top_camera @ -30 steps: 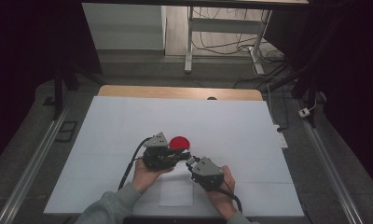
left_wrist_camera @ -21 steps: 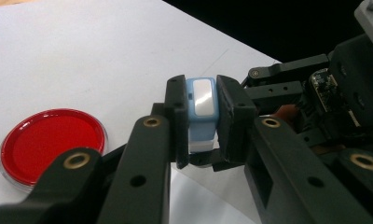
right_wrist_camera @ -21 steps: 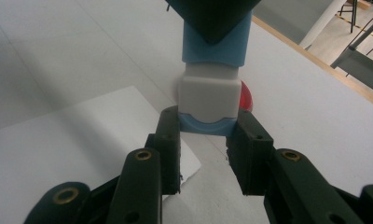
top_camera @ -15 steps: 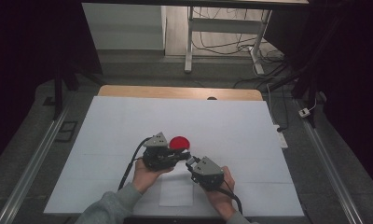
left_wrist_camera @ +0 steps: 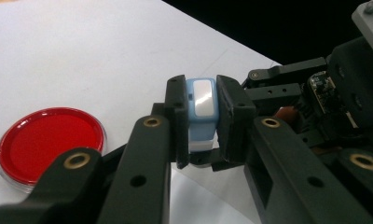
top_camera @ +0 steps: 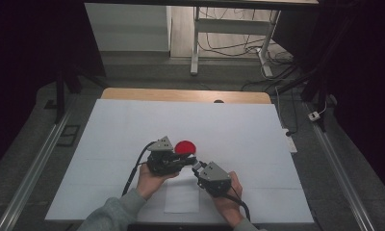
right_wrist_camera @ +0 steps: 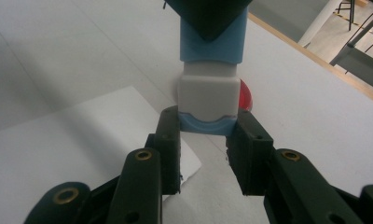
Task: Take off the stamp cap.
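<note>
Two grippers on one small thing, both closed on it. Nearest the person, at about 5 o'clock of the desk centre, the right gripper (top_camera: pixel 198 167) clamps the white cap end (right_wrist_camera: pixel 207 97) of a blue-and-white stick (left_wrist_camera: pixel 201 114); its jaws bite low on the cap, near the blue rim.

Left gripper (top_camera: pixel 186 160), just beyond at 6 o'clock, holds the blue body, pads (left_wrist_camera: pixel 233 112) flat on either side. Stick hangs clear above the desk (top_camera: pixel 238 130), over the edge of a paper sheet (top_camera: pixel 182 197).

Risks, judged:
- Pulling off-axis could jam the cap or twist the body out of the left gripper.
- Shallow right-hand bite may slip off the cap.
- Sudden release could fling either part onto the red-lidded dish (top_camera: pixel 185 147), just past at 12 o'clock, or off the desk.
</note>
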A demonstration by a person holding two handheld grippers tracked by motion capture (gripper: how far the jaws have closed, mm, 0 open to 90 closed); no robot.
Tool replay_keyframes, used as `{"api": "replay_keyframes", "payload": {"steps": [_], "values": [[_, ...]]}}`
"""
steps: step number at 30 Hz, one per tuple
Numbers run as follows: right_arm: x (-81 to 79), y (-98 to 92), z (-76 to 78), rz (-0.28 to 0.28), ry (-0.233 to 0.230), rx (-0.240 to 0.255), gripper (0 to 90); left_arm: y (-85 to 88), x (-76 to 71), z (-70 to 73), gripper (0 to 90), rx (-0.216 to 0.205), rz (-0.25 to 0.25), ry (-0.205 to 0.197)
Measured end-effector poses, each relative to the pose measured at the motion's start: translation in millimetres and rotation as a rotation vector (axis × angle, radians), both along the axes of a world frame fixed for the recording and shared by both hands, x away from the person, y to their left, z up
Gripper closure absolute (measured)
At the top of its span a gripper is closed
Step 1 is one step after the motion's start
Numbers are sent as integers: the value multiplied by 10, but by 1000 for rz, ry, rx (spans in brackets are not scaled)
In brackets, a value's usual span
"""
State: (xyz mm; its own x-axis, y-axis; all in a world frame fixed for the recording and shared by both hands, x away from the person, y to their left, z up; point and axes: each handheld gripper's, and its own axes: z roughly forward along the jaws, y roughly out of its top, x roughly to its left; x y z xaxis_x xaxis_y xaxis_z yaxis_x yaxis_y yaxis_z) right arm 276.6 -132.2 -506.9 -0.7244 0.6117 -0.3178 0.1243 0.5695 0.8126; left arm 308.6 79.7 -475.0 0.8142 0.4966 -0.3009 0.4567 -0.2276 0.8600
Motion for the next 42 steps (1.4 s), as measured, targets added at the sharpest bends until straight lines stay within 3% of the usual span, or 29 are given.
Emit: {"api": "replay_keyframes", "payload": {"steps": [1, 2, 3, 4, 5, 6, 9, 18, 23, 42], "values": [[-2, 1, 1, 0, -4, -8, 660, 6, -1, 2, 759, -9, 6, -5], [1, 8, -4, 0, 1, -24, 661, 36, -23, 41, 763, 14, 70, -59], [2, 11, -38, 5, 6, -58, 661, 105, -13, 90, 763, 19, 98, -93], [1, -1, -84, 1, 15, -66, 661, 199, 16, 125, 763, -20, 95, -73], [7, -24, -110, -3, 18, -37, 661, 281, 31, 140, 763, -53, 93, -58], [20, -39, -91, -6, 27, -27, 661, 328, 34, 144, 763, -55, 102, -58], [29, -37, -20, -3, 19, 6, 660, 339, 41, 119, 762, -37, 98, -51], [59, -104, -28, -2, 31, 44, 659, 265, 33, 118, 761, -36, 62, -31], [59, -124, -28, 5, 35, 53, 658, 268, 46, 106, 760, -32, 51, -14], [51, -238, -37, 17, 40, 84, 655, 278, 52, 96, 758, 11, 46, -21]]}}
